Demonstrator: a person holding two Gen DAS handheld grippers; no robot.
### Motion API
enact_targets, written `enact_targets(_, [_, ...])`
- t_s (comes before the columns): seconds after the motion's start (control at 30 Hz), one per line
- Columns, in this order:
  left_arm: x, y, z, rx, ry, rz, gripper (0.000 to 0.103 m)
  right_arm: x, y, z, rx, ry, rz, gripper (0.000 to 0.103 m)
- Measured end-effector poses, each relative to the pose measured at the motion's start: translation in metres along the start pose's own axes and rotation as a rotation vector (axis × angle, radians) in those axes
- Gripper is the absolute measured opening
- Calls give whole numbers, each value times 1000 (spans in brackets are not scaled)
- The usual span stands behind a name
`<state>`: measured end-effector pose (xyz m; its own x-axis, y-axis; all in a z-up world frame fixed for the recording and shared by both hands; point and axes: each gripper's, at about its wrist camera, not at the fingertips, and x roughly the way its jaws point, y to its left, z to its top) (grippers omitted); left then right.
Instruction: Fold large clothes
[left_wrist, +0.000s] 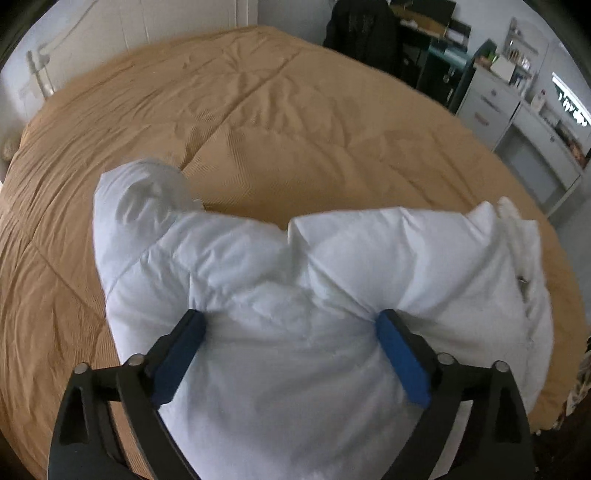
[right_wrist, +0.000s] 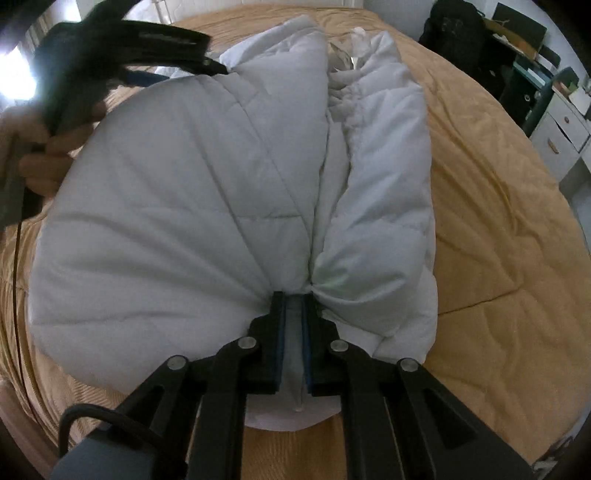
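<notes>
A white puffy quilted jacket (left_wrist: 295, 295) lies on a tan bedspread (left_wrist: 258, 129), partly folded, with one sleeve (left_wrist: 136, 206) sticking up at the left. My left gripper (left_wrist: 291, 321) is open, its blue pads (left_wrist: 400, 354) spread wide, with the jacket's bulk between them. In the right wrist view the jacket (right_wrist: 184, 203) spreads ahead, its zipper edge (right_wrist: 343, 96) running away down the middle. My right gripper (right_wrist: 294, 299) is shut on a pinched fold of the jacket's near edge. The left gripper (right_wrist: 122, 44) and the hand holding it show at the upper left.
The bed fills most of both views. A dark chair with black clothing (left_wrist: 362, 33) and a desk stand beyond its far side. White drawers and shelves (left_wrist: 517, 103) stand at the right. A white wall and door (left_wrist: 147, 33) lie behind the bed.
</notes>
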<state>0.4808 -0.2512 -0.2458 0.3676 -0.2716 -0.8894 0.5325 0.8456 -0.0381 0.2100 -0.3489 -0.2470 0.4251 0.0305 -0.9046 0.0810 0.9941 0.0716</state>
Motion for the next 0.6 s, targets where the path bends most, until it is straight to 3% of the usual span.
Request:
enact_targets(0.07, [18,6,13,22,26,20,100,1,2,-5,5,-7,-14,8])
enact_targets(0.13, [27,15,25,20,48,100,99,2,3,-7,8,-14,-25,8])
enact_targets(0.17, [27,21,30,9,53,129,90,1,3,-8,13,-14,-25,8])
enact_targets(0.2, [20,24,38,-10,51,158,71,1,1,-8,24,-14,-22,8])
enact_targets(0.23, [10,25,43,-24,44,173,60,1,-1,-8,35,-10,-17,8])
enact_targets(0.27, [-9,28,46,-49,19,145,53,1,-2,-8,48,-3,-13,8])
enact_targets(0.3, [-26,29,45,-62,-12,117,55,2,-2,-9,57,2,-11,8])
enact_targets(0.4, [-83,20,11,-54,-83,71,61,5,1,-7,52,2,-11,8])
enact_targets(0.43, [-100,16,-17,-67,-84,66,61,5,0,-9,57,1,-4,8])
enact_targets(0.6, [-108,-35,-122,15,-57,45,62,9,-25,-2,125,-10,72,8])
